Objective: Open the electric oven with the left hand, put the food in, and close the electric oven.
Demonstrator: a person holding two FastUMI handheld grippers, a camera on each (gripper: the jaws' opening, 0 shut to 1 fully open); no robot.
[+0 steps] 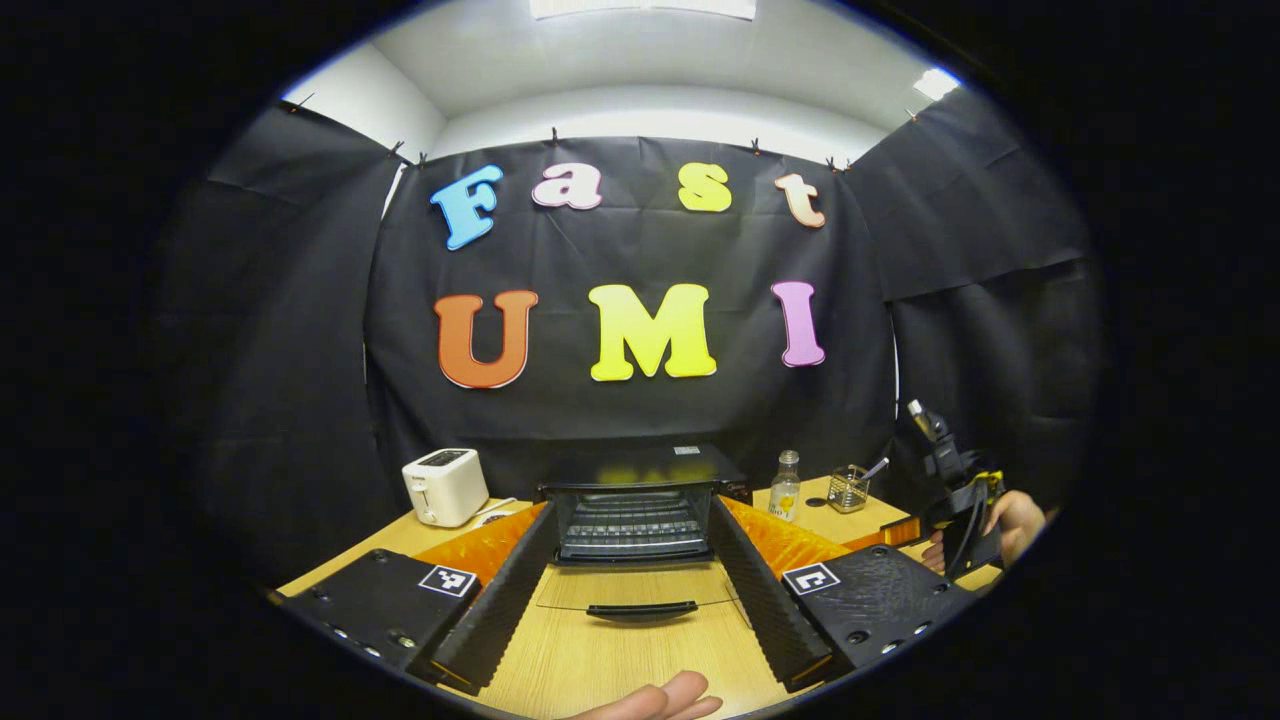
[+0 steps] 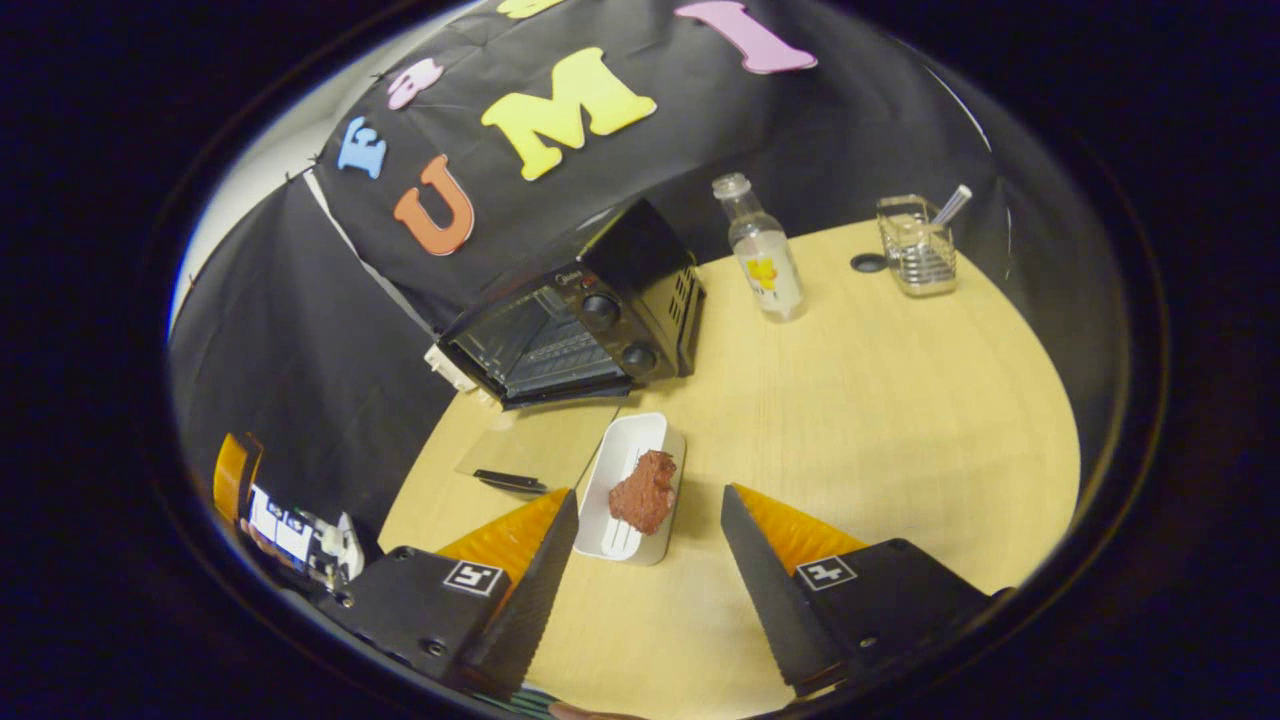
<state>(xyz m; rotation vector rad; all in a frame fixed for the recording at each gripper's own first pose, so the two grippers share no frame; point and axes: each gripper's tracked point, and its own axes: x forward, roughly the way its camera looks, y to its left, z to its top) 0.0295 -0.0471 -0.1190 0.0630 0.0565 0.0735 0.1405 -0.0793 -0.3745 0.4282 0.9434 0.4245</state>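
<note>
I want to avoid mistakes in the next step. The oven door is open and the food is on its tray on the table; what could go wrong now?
1. The right gripper is open above the white tray, not gripping it. A grip on one thin rim may let the tray tilt, and the meat could slide off.
2. The glass door lies flat in front of the oven; a low approach may knock the tray against it.
3. The left gripper sits open over that door and could block the way.

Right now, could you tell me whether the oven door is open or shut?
Open. The oven door lies flat on the table, handle outward, and the rack inside is exposed.
</note>
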